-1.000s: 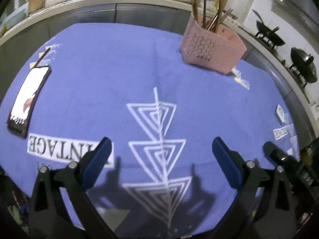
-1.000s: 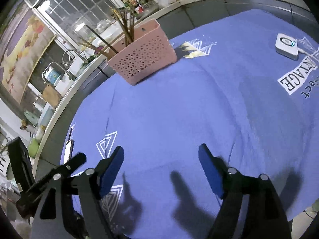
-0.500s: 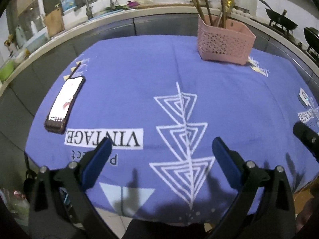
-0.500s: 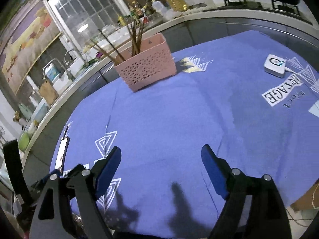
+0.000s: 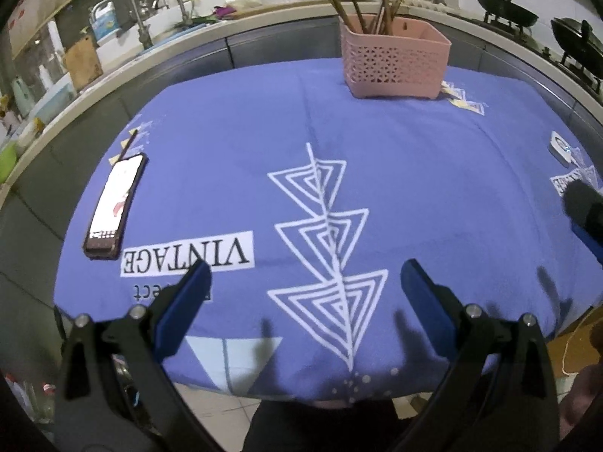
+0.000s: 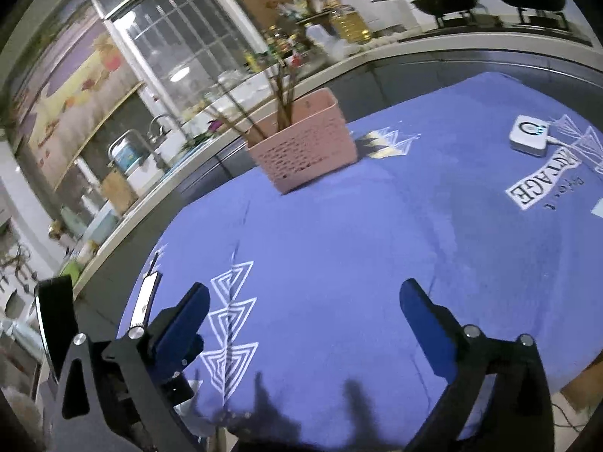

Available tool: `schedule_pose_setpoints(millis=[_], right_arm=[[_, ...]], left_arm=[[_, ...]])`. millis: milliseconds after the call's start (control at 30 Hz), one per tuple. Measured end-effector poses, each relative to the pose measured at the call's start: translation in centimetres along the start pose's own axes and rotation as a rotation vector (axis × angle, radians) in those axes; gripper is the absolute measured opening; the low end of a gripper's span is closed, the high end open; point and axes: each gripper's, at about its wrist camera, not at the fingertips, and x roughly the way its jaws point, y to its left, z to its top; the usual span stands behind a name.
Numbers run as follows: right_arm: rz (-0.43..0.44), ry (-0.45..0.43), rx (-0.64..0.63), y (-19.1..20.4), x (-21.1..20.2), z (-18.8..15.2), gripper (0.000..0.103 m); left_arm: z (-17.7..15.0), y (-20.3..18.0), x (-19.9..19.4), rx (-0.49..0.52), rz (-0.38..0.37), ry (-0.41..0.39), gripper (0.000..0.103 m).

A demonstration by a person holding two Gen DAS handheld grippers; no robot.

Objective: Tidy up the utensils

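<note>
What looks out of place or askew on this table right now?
Nothing is spilled or damaged. The utensils stand bunched in the left end of the pink basket, leaning at mixed angles. A smartphone with its screen lit and a small white device lie on the blue tablecloth. Both grippers are open and empty.

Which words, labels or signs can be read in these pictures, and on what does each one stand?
"VINTAGE": printed upside down in a white box on the blue tablecloth, left wrist view.
"NTAGE": a second such print beside the white device, partly cut off.
Smaller line under each print: too blurred to read.
Phone screen: unreadable.
</note>
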Motion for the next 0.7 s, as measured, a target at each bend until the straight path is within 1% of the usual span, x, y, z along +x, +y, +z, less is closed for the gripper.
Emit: schedule_pose_setpoints(millis=[100, 200, 300, 433, 533, 700], right_arm=[[0.005, 0.005, -0.002, 0.1, 0.3, 0.1, 0.099], [0.026, 0.015, -0.013, 0.4, 0.5, 0.0, 0.099], [0.027, 0.018, -0.028, 0.7, 0.5, -0.2, 0.099], [0.006, -0.03, -0.018, 0.2, -0.3, 0.6, 0.099], [-0.039, -0.057, -0.054, 0.2, -0.8, 1.6, 0.099], [-0.059, -0.096, -0.1, 0.7, -1.2, 3.0, 0.099]], left_arm=[[0.0, -0.6, -0.1, 0.033, -0.024, -0.001, 0.097], [0.1, -1.2, -0.3, 0.061, -0.018, -0.012, 0.097], [0.8, -1.4, -0.5, 0.075, -0.005, -0.041, 0.097], [2.5, -0.9, -0.5, 0.041, -0.006, -0.063, 0.097], [3.9, -0.7, -0.8, 0.021, 0.0, -0.092, 0.097], [5.7, -0.5, -1.4, -0.004, 0.007, -0.139, 0.097]])
